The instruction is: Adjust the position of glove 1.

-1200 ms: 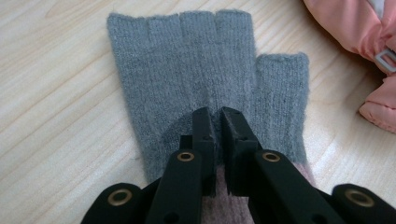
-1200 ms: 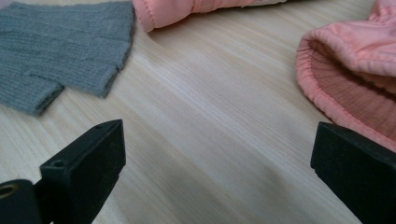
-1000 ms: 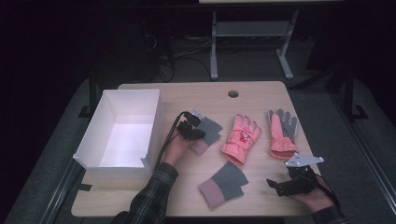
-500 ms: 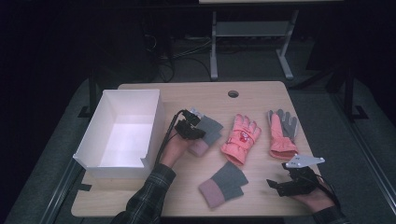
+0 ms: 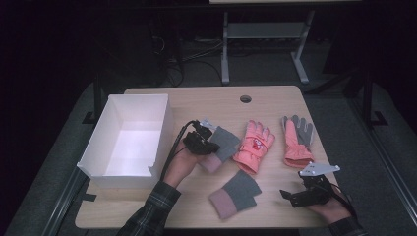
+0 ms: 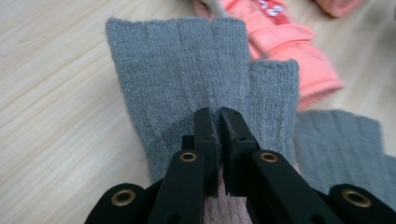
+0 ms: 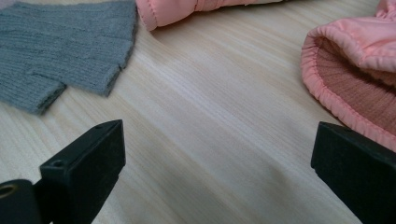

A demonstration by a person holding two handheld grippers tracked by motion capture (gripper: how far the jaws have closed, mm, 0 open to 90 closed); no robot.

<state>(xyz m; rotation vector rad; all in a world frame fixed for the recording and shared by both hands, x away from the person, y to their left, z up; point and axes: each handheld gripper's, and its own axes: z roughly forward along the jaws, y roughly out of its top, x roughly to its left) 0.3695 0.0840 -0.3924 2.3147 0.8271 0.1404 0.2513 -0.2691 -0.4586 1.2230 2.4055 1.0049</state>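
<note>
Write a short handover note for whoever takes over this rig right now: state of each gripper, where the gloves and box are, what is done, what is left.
Left gripper: jaws shut on the grey fingerless glove, which lies on the table by the white box.
Right gripper: jaws open, holding nothing, near the table's front right.
Second grey glove and two pink gloves lie on the table.
Done: one glove gripped. The box looks empty, so probably all four gloves are left to put in.

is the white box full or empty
Empty: the high view shows only bare white floor inside the white box, and all four gloves lie on the table.
</note>
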